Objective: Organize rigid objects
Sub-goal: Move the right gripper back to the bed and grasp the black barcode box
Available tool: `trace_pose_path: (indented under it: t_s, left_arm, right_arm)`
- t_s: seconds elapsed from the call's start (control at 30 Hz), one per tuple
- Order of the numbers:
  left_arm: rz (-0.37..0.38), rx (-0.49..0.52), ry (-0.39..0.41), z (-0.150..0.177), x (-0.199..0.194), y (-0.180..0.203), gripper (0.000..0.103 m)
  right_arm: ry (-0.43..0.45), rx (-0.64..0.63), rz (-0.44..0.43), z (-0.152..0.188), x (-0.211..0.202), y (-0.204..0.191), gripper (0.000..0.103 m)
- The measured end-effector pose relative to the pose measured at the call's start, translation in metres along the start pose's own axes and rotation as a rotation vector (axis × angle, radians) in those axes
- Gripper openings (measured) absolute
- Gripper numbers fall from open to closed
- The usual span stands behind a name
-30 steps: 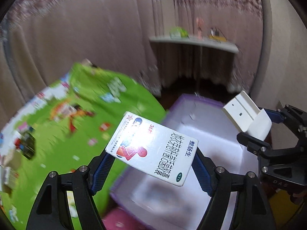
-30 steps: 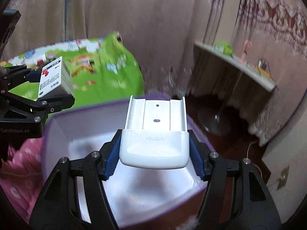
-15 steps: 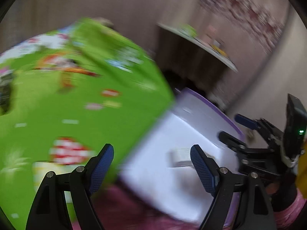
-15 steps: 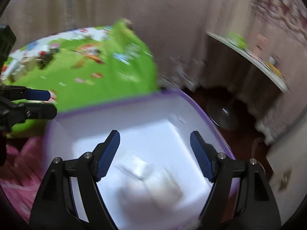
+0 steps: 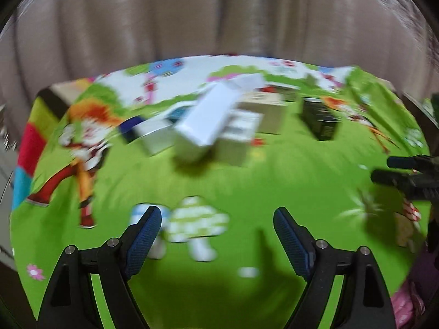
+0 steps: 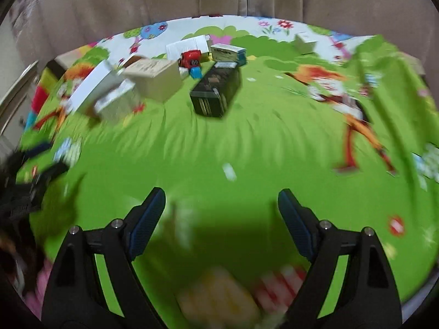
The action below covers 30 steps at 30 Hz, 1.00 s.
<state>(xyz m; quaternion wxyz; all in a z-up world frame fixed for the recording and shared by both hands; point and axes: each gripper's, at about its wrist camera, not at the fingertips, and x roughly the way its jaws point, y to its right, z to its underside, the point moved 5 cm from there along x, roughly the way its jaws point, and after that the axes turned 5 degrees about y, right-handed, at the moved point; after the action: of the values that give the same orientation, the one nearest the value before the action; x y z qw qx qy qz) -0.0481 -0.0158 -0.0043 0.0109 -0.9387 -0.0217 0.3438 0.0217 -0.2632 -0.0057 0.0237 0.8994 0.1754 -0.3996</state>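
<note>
While both grippers' jaws had just been opening with nothing between them, left gripper (image 5: 216,227) and right gripper (image 6: 221,209) stood wide above the green mat (image 6: 247,142); the blurred boxes (image 6: 153,79) lay clustered toward the mat's far edge.

No lettering can be read in either view. The printing on the dark oblong carton (image 6: 216,93), the teal-edged small box (image 6: 229,52) and the pale cardboard box (image 6: 153,78), far on the green cartoon-printed mat (image 6: 247,142), is smeared by motion blur.
</note>
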Motion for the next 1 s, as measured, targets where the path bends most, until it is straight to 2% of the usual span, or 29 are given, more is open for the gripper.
trace_pose_path:
  t_s: [0.1, 0.2, 0.37, 0.43, 0.5, 0.53, 0.57, 0.6, 0.63, 0.67, 0.8, 0.87, 0.97, 1.0]
  left_arm:
    - [-0.028, -0.023, -0.004, 0.004, 0.008, -0.025, 0.085]
    - [-0.009, -0.056, -0.019, 0.004, 0.017, -0.029, 0.085]
    - [0.002, -0.075, -0.068, 0.007, 0.029, -0.026, 0.085]
    - [-0.002, -0.086, -0.081, 0.009, 0.03, -0.028, 0.085]
    - [-0.001, -0.109, -0.103, 0.01, 0.033, -0.031, 0.085]
    - [-0.005, -0.11, -0.102, 0.01, 0.032, -0.031, 0.085]
    - [-0.006, -0.104, -0.104, 0.01, 0.032, -0.03, 0.085]
    - [-0.003, -0.093, -0.108, 0.01, 0.033, -0.029, 0.085]
    - [0.002, -0.08, -0.107, 0.008, 0.034, -0.028, 0.085]
    - [0.001, -0.067, -0.102, 0.004, 0.035, -0.026, 0.085]
    - [-0.04, 0.042, -0.019, -0.02, 0.043, -0.019, 0.085]
    - [-0.096, 0.159, 0.051, -0.039, 0.05, -0.012, 0.085]
    - [-0.143, 0.302, 0.114, -0.062, 0.066, -0.007, 0.085]
    - [-0.127, 0.322, 0.124, -0.066, 0.068, -0.006, 0.078]
  right_arm:
    - [-0.008, 0.044, 0.005, -0.026, 0.038, -0.007, 0.086]
    - [-0.025, 0.08, 0.019, -0.045, 0.069, -0.013, 0.088]
    - [-0.015, 0.024, 0.132, -0.074, 0.101, -0.015, 0.093]
    - [-0.019, 0.02, 0.143, -0.079, 0.108, -0.014, 0.098]
    - [-0.022, 0.018, 0.139, -0.085, 0.114, -0.012, 0.099]
    - [-0.021, 0.015, 0.136, -0.087, 0.117, -0.011, 0.098]
    - [-0.017, 0.011, 0.135, -0.088, 0.117, -0.011, 0.088]
    - [-0.002, 0.006, 0.133, -0.089, 0.116, -0.011, 0.076]
    - [0.024, -0.001, 0.134, -0.089, 0.111, -0.013, 0.048]
    - [0.035, -0.005, 0.138, -0.088, 0.108, -0.014, 0.043]
    - [0.035, -0.004, 0.146, -0.088, 0.108, -0.014, 0.043]
    - [0.035, -0.007, 0.149, -0.088, 0.108, -0.015, 0.043]
    - [0.036, -0.003, 0.145, -0.088, 0.108, -0.014, 0.043]
    - [0.036, -0.001, 0.144, -0.088, 0.109, -0.015, 0.043]
